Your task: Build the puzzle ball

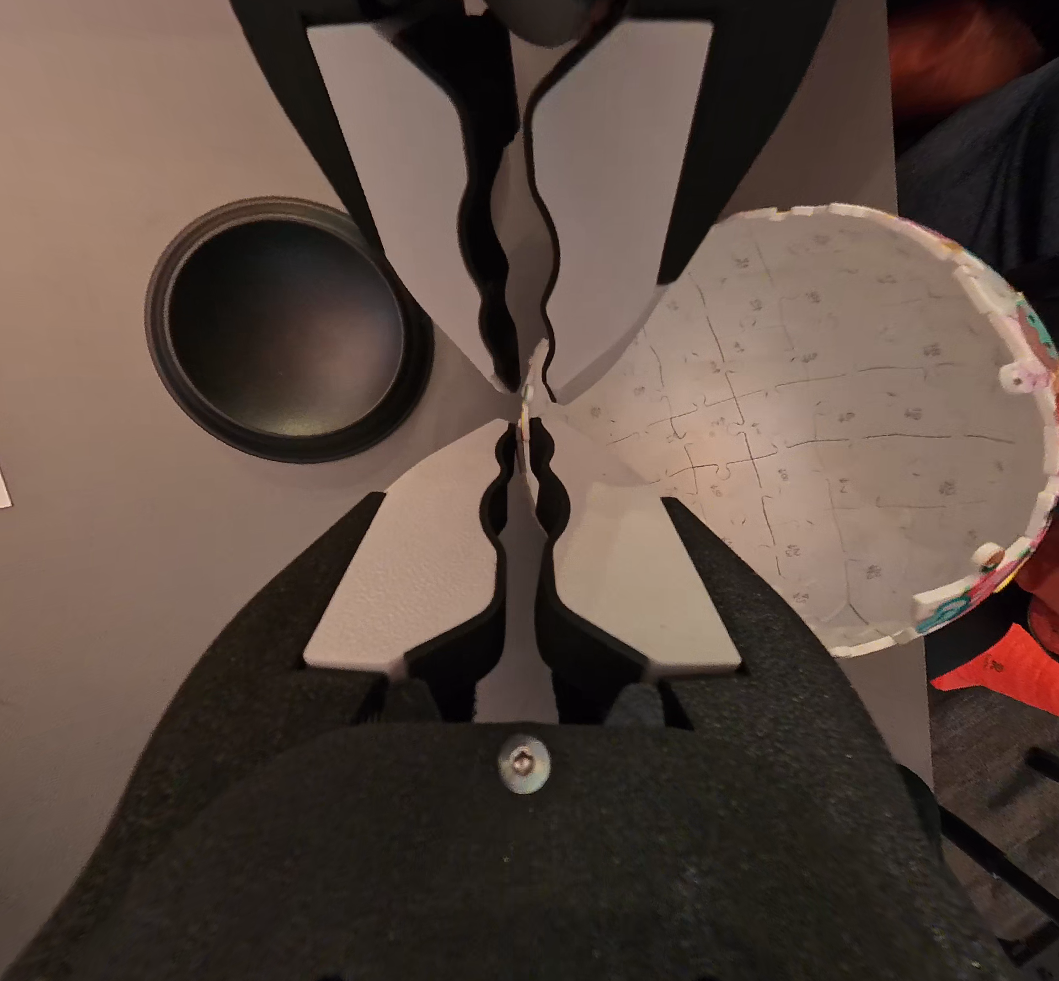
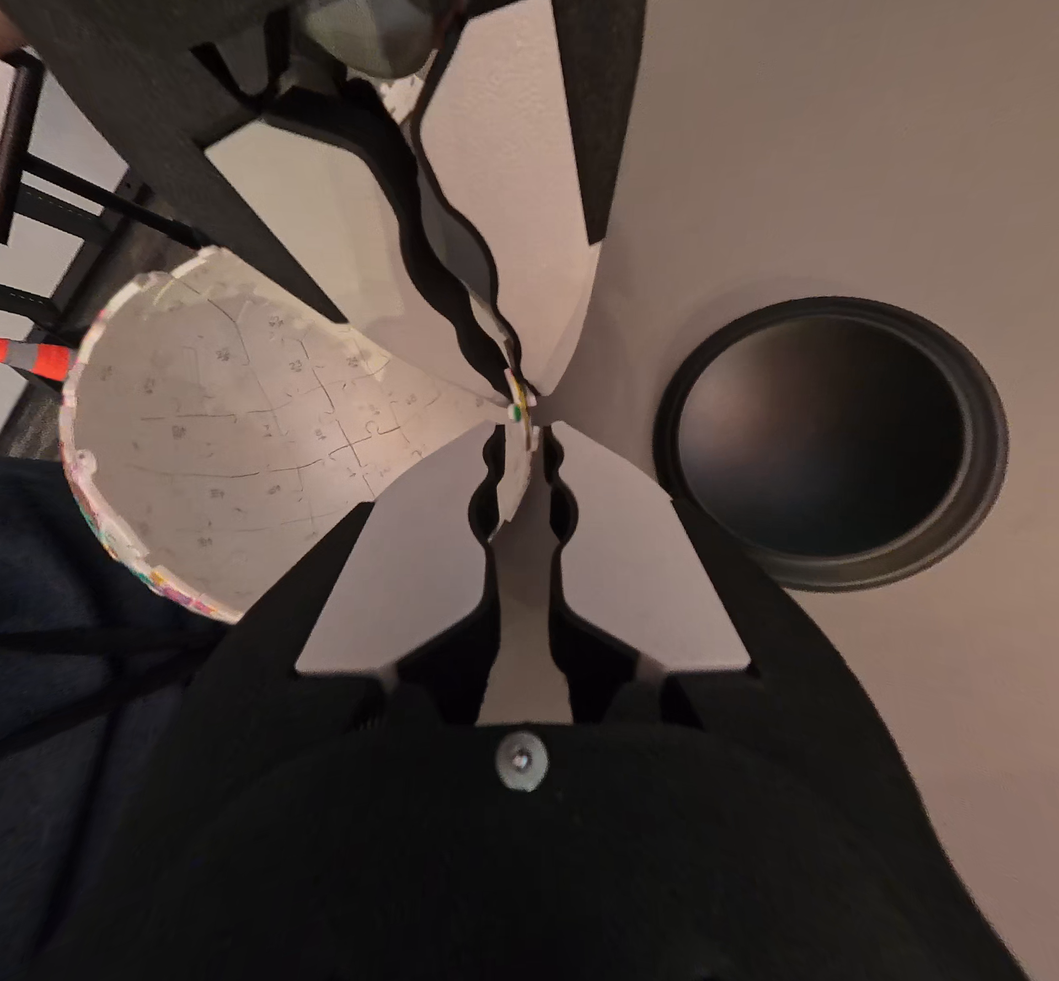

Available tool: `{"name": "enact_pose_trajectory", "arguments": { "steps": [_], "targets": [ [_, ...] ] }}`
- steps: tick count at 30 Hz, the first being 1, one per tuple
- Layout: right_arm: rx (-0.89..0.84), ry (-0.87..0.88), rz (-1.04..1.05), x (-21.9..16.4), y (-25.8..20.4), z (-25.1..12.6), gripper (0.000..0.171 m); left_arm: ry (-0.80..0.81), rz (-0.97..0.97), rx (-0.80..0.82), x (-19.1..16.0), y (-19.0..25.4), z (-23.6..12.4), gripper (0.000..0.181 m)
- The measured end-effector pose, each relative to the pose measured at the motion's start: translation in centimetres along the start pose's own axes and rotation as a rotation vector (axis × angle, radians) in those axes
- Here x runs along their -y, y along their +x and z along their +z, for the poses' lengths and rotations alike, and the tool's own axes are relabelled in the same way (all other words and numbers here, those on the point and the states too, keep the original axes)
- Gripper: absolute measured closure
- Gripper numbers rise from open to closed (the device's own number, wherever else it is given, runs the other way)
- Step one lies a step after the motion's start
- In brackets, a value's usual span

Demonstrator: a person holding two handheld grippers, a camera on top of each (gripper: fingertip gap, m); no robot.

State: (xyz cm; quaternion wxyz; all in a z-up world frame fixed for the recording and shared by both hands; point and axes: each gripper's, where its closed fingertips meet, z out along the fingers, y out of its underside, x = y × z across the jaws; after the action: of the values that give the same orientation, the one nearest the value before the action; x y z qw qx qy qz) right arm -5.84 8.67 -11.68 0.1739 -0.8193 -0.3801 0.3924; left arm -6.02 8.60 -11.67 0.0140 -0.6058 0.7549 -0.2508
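Observation:
The half-built puzzle ball [image 1: 831, 409] is a white open shell with a colourful outside, its inside facing the cameras; it also shows in the right wrist view [image 2: 229, 437]. My left gripper [image 1: 518, 432] is shut on the shell's near rim. My right gripper [image 2: 518, 437] is shut on a small curved puzzle piece [image 2: 516, 480] and holds it against that same rim. The two grippers meet tip to tip: the right one [image 1: 530, 383] comes in from the top of the left wrist view, and the left one [image 2: 510, 380] from the top left of the right wrist view.
A round black dish [image 1: 286, 331] sits on the pale grey table [image 1: 114, 93] beside the grippers, also in the right wrist view [image 2: 825, 443]. The shell hangs over the table's edge [image 1: 899, 323]. Beyond it are dark clothing [image 1: 985, 179] and orange fabric [image 1: 1008, 667]. The grippers are tip to tip, or close to it. My right gripper's tips are some 7 centimetres from the round black dish [image 1: 286, 331]. Look for it in the right wrist view [image 2: 800, 425] too.

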Motion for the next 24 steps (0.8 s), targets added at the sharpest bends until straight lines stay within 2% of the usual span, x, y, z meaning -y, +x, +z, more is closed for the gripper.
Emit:
{"name": "enact_pose_trajectory", "arguments": {
  "steps": [16, 24],
  "targets": [
    [0.064, -0.013, 0.082, -0.9, -0.1, 0.5, 0.163, -0.011, 0.004, 0.008, 0.2, 0.2, 0.0, 0.177],
    [0.039, 0.001, 0.046, -0.9, 0.0, 0.5, 0.166, -0.025, 0.0, 0.005, 0.2, 0.4, 0.2, 0.177]
  ]
}}
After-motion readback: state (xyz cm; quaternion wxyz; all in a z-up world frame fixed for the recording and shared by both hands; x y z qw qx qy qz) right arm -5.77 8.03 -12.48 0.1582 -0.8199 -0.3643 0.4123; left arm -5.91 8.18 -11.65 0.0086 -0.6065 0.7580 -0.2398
